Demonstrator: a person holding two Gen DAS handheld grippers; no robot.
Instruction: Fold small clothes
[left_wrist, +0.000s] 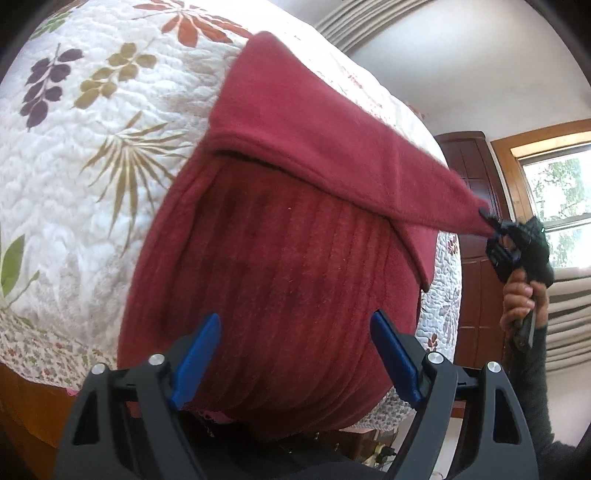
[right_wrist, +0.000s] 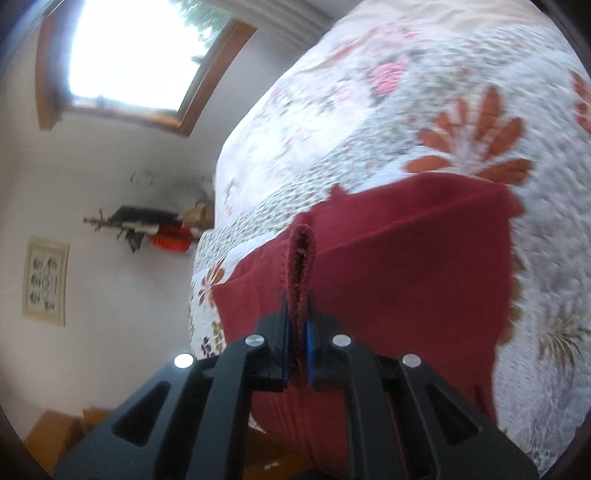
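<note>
A dark red knit garment (left_wrist: 280, 266) lies on the quilted bed near its front edge. My left gripper (left_wrist: 295, 354) hovers open just above the garment's near ribbed part, with nothing between its blue pads. One corner of the cloth is lifted into a taut flap (left_wrist: 332, 147) that stretches up to the right. There my right gripper (left_wrist: 493, 225), held by a hand, is shut on it. In the right wrist view the right gripper (right_wrist: 300, 325) pinches the hemmed edge of the red garment (right_wrist: 406, 280) between its fingers.
The white quilt (left_wrist: 92, 155) with leaf prints covers the bed and drops off at the front edge. A brown wooden cabinet (left_wrist: 476, 258) and a window (left_wrist: 557, 192) stand to the right. A wall shelf (right_wrist: 147, 225) and a framed picture (right_wrist: 46, 280) hang beyond the bed.
</note>
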